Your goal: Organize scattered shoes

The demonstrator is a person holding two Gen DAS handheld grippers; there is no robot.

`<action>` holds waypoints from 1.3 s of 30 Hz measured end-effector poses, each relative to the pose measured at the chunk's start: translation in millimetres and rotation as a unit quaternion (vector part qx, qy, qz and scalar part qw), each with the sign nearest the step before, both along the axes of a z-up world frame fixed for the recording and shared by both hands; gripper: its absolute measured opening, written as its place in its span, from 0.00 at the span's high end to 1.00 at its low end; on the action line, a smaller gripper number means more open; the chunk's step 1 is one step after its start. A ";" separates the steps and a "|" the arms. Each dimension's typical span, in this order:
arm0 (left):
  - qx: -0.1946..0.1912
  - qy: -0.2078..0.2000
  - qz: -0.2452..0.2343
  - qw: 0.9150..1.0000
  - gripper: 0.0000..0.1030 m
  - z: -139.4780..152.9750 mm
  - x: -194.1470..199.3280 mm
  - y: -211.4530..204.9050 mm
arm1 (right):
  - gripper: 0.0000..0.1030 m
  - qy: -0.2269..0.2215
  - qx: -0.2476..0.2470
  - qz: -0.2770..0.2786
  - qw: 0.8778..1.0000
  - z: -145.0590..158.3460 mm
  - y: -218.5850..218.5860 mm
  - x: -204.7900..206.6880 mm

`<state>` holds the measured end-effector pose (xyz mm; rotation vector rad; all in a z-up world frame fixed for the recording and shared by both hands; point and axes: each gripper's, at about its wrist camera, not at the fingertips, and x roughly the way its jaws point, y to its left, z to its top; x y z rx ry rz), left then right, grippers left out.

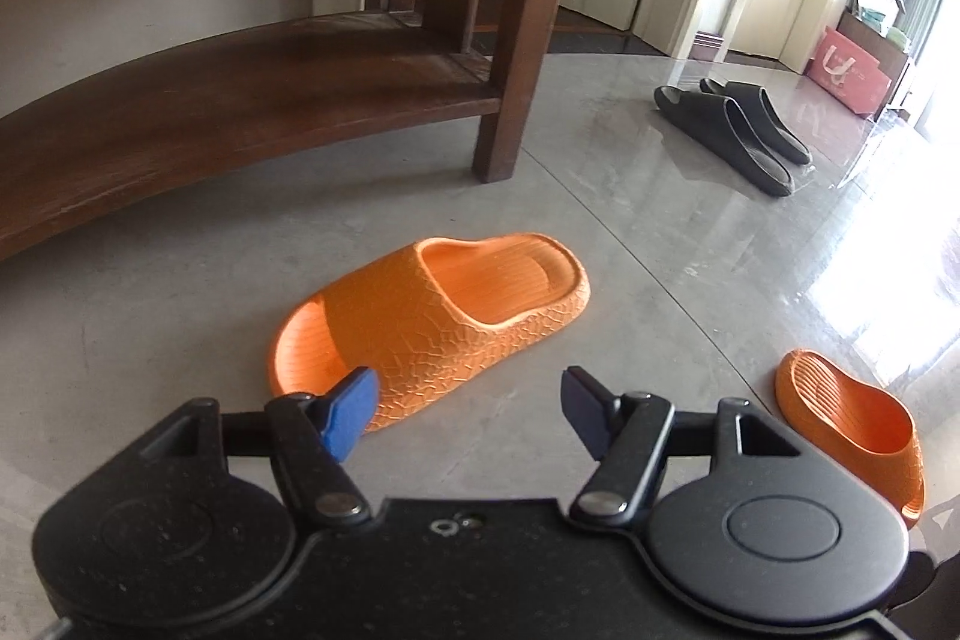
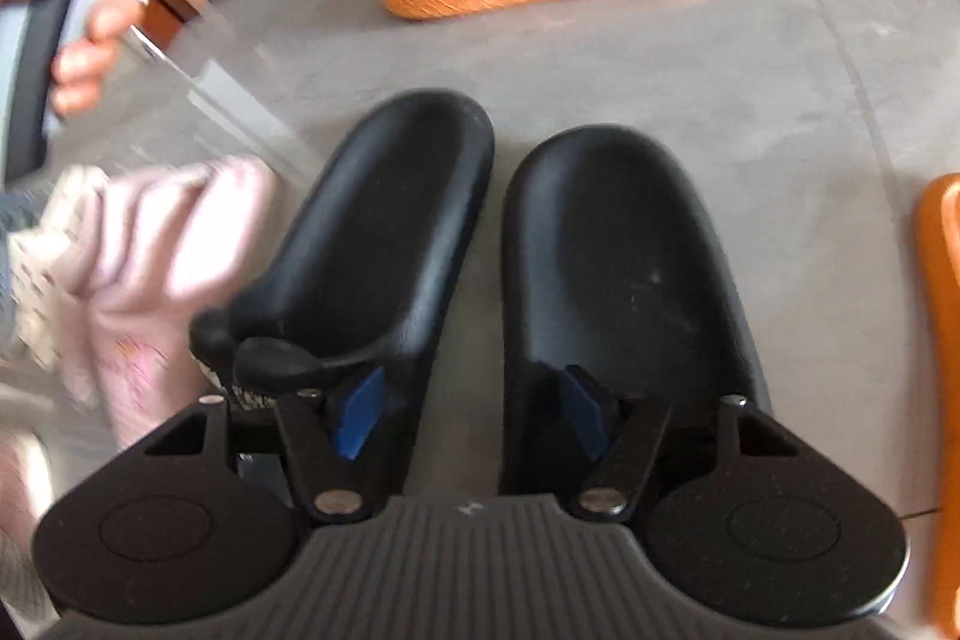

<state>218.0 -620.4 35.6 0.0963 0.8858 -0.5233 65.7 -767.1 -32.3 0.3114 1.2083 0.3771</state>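
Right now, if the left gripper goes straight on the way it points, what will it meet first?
Most likely the orange slide sandal lying just ahead of the open left gripper. Its left pad already overlaps the sandal's toe end in the picture; depth is unclear, so contact cannot be confirmed.

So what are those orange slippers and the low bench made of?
The orange slipper looks like moulded foam or soft rubber, matte, with a cracked-pattern skin and ribbed footbed. The low bench looks like dark stained wood: visible grain, worn patches, slight sheen.

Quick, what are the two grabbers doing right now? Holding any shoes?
Left hand-held gripper: open, holding nothing, near the textured orange foam slide.
Right hand-held gripper: open, empty, above the two black rubber slippers.
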 end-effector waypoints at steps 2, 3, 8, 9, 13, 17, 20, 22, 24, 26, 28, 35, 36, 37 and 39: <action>0.003 -0.003 -0.010 1.000 0.34 1.4 -2.9 -1.4 | 0.33 -0.001 0.011 -0.019 1.000 -5.1 2.1 2.5; 0.006 -0.005 -0.017 1.000 0.34 2.2 -4.0 -1.7 | 0.34 -0.001 0.030 -0.036 0.999 -5.1 -1.7 2.5; 0.036 -0.035 -0.029 0.998 0.31 -3.3 -2.4 -1.6 | 0.34 -0.049 0.025 -0.086 0.995 18.9 -27.9 -19.9; 0.045 -0.043 -0.027 0.998 0.31 -6.3 -0.1 -2.0 | 0.34 -0.061 0.013 -0.092 0.994 25.0 -33.6 -26.0; 0.087 -0.080 -0.058 0.991 0.32 -20.7 9.1 -14.2 | 0.34 -0.090 -0.046 -0.144 0.984 36.2 -66.7 -45.8; 0.225 -0.134 -0.189 0.946 0.33 -47.0 11.5 -52.8 | 0.33 -0.090 -0.072 -0.204 0.972 35.3 -100.9 -70.1; 0.283 -0.145 -0.222 0.922 0.38 -59.8 15.9 -59.7 | 0.33 -0.082 -0.066 -0.226 0.968 33.3 -115.3 -85.0; 0.235 -0.103 -0.172 0.951 0.38 -53.7 28.3 -46.6 | 0.33 -0.081 -0.062 -0.228 0.968 33.6 -122.0 -89.8; 0.162 -0.056 -0.096 0.980 0.39 -52.1 41.5 -24.1 | 0.33 -0.085 -0.061 -0.222 0.969 35.3 -123.1 -90.1; 0.095 -0.015 -0.032 0.995 0.39 -55.2 53.2 -3.3 | 0.33 -0.091 -0.062 -0.216 0.970 35.9 -120.0 -87.1; 0.046 0.015 0.009 0.999 0.39 -65.0 62.3 12.9 | 0.33 -0.101 -0.069 -0.208 0.970 37.1 -114.4 -79.0; -0.086 0.077 0.083 0.990 0.39 -91.8 83.4 33.8 | 0.33 -0.128 -0.049 -0.201 0.970 44.3 -96.1 -41.4; -0.094 0.080 0.081 0.989 0.39 -94.4 86.1 31.6 | 0.33 -0.133 -0.049 -0.202 0.969 47.6 -94.1 -37.7; -0.098 0.080 0.077 0.989 0.39 -96.0 87.8 29.6 | 0.33 -0.135 -0.050 -0.202 0.969 49.4 -92.2 -35.5; -0.108 0.086 0.066 0.988 0.46 -97.9 90.2 25.4 | 0.33 -0.138 -0.052 -0.204 0.968 52.1 -89.2 -33.4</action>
